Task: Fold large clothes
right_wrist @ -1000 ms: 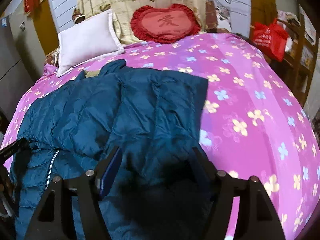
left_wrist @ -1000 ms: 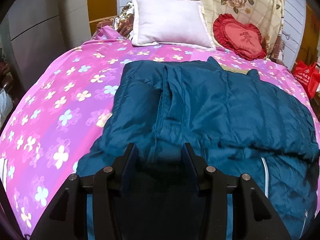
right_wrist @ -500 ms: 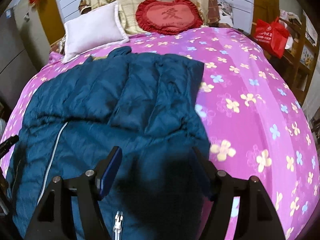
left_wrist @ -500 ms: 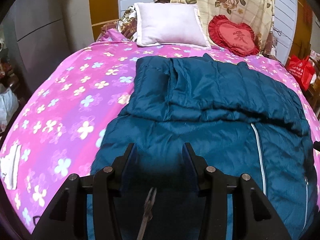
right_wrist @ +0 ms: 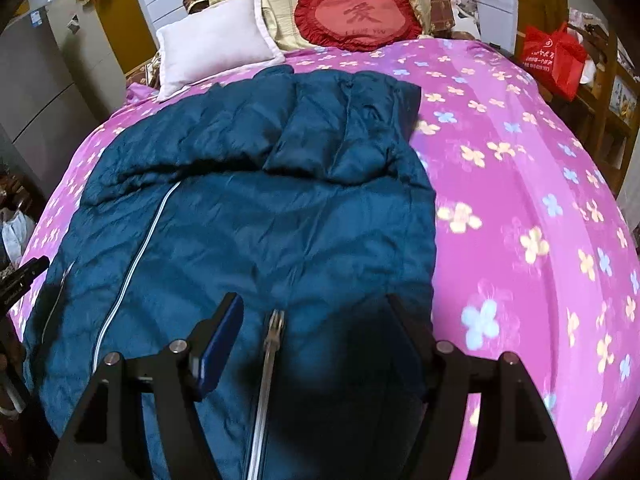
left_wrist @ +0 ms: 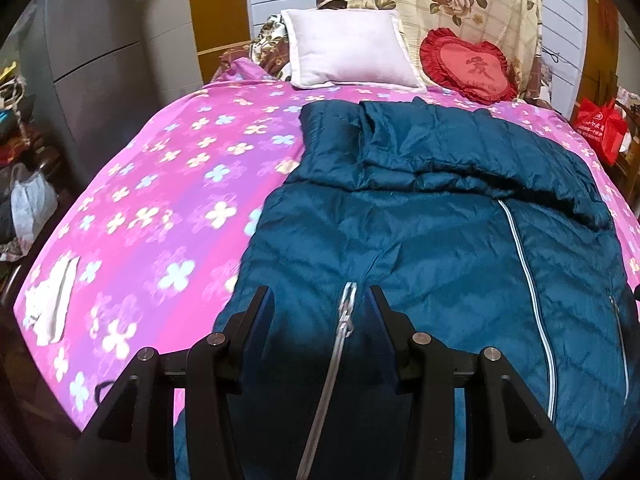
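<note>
Teal padded coat (left_wrist: pixel 420 248) spread on pink flowered bed (left_wrist: pixel 160 184), left tongs (left_wrist: pixel 318 300) narrowly parted, right tongs (right_wrist: pixel 314 312) wide, both gripping nothing, zipper strips between jaws

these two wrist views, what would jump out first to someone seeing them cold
A big dark teal quilted coat sprawls across the middle of a bright pink flowered bedspread, its upper part folded back over itself. At the head of the bed a red heart-shaped cushion sits beside a white pillow.

White pillow (left_wrist: pixel 349 49), red heart cushion (left_wrist: pixel 470 66), red bag (left_wrist: pixel 600 128), floral bedspread (left_wrist: pixel 160 200).
</note>
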Action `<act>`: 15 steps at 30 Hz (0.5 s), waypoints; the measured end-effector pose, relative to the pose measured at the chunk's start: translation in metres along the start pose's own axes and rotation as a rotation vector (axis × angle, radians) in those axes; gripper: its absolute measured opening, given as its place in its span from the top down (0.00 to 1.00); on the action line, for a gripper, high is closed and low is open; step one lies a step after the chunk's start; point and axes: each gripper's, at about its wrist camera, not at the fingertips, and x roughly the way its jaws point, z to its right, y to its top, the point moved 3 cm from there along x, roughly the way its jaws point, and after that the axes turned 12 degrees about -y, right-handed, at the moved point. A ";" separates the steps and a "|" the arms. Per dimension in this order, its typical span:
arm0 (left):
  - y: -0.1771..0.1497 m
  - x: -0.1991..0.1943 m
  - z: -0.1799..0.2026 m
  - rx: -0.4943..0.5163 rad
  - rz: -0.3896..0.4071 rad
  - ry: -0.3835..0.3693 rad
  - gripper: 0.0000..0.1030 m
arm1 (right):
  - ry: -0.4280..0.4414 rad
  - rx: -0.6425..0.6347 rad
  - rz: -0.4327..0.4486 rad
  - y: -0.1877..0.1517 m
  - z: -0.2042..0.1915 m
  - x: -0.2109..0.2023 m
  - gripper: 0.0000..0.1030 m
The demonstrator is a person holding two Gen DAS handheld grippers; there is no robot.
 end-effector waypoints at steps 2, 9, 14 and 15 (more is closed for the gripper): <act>-0.006 -0.006 -0.002 -0.002 -0.003 0.005 0.76 | 0.004 -0.007 -0.005 -0.009 -0.001 -0.005 0.28; -0.028 -0.023 -0.006 -0.001 -0.012 0.012 0.76 | 0.017 -0.045 -0.029 -0.041 -0.006 -0.020 0.27; -0.042 -0.030 -0.009 -0.013 -0.017 0.015 0.76 | 0.025 -0.046 -0.033 -0.059 -0.007 -0.029 0.27; -0.045 -0.031 -0.010 -0.016 -0.020 0.015 0.76 | 0.027 -0.045 -0.036 -0.062 -0.008 -0.031 0.26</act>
